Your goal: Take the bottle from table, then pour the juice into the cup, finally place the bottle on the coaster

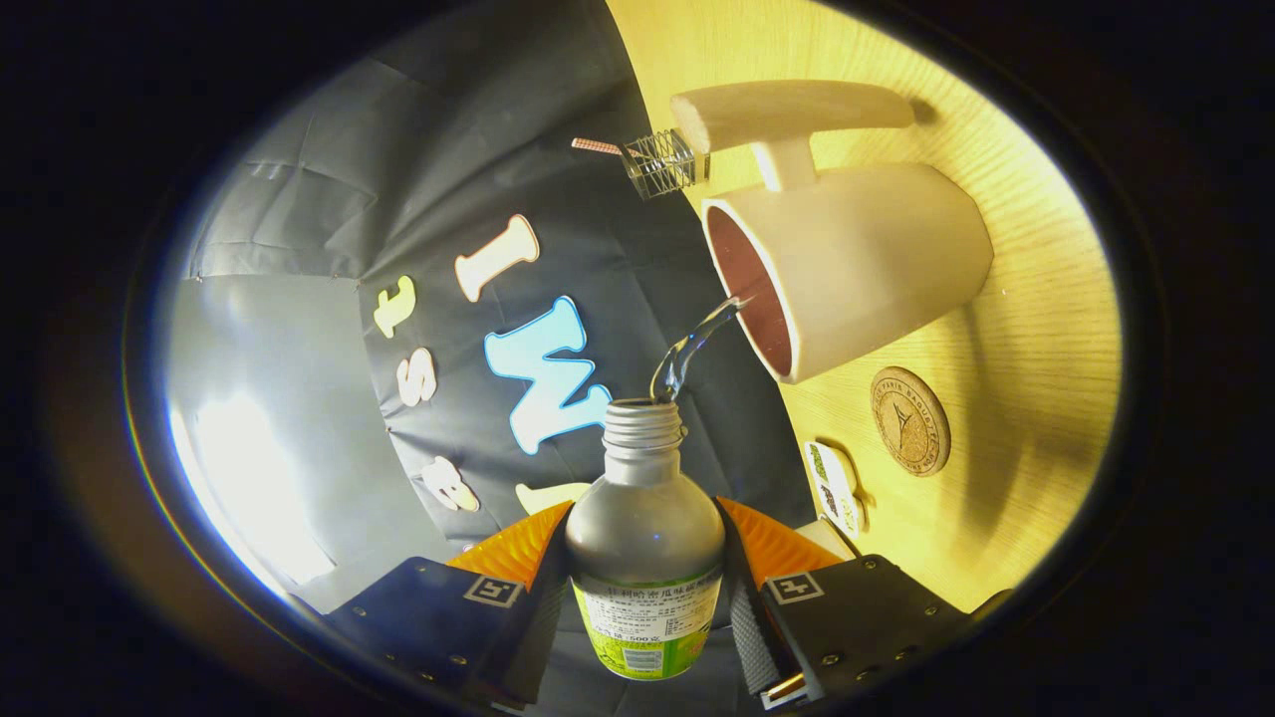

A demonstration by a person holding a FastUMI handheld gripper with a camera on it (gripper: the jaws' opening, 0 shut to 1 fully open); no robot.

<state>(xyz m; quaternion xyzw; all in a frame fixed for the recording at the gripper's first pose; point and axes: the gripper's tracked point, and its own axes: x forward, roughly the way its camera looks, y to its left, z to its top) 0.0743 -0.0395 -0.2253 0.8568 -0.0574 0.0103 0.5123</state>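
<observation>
My gripper (645, 573) is shut on a clear plastic bottle (645, 528) with a green label and an open threaded neck. The whole view is rolled, so the bottle is tipped over toward the table. A thin stream of liquid (697, 344) arcs from the bottle's mouth into the open rim of a white cup (857, 264) just beyond the fingers. The cup stands on the light wooden table (1036, 329). A round cork coaster (909, 420) lies on the table beside the cup, nearer to my fingers.
A white handled object (787, 115) rests on the table past the cup, with a small wire coil (662, 162) at the table's edge beside it. A small printed packet (835, 488) lies near the coaster.
</observation>
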